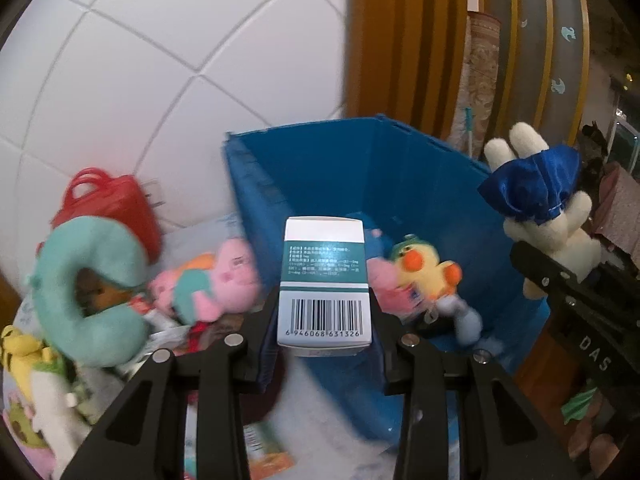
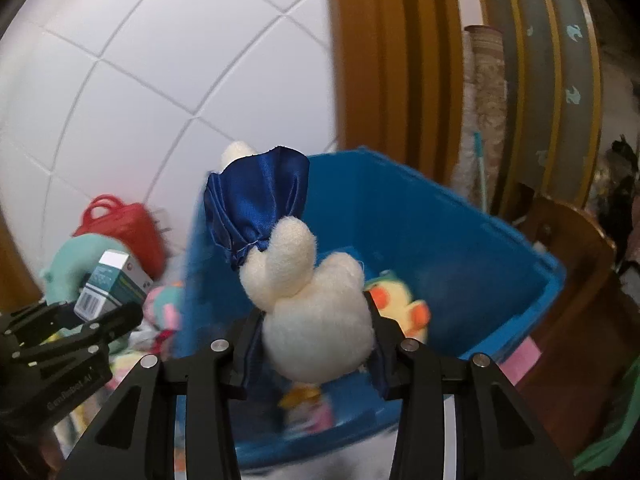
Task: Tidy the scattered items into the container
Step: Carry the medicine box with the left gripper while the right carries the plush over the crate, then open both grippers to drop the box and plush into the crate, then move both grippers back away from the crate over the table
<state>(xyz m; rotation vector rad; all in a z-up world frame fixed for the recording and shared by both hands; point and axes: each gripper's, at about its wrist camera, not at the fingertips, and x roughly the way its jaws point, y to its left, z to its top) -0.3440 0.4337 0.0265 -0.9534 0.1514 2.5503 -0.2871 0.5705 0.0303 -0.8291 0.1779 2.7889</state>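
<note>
- A lived-in room of a home, by the look of its furnishings and clutter.
- White tiled wall with pale grout lines fills the far left.
- A wooden door frame in warm orange-brown stands beside the tiles, with patterned panels bearing small teal bird shapes.
- Soft toys lie about: a teal neck pillow, a pink plush pig and a yellow duck plush.
- A blue storage bin holds some of them.
- A small red handbag leans at the wall.
- A rolled carpet stands upright by the frame.
</note>
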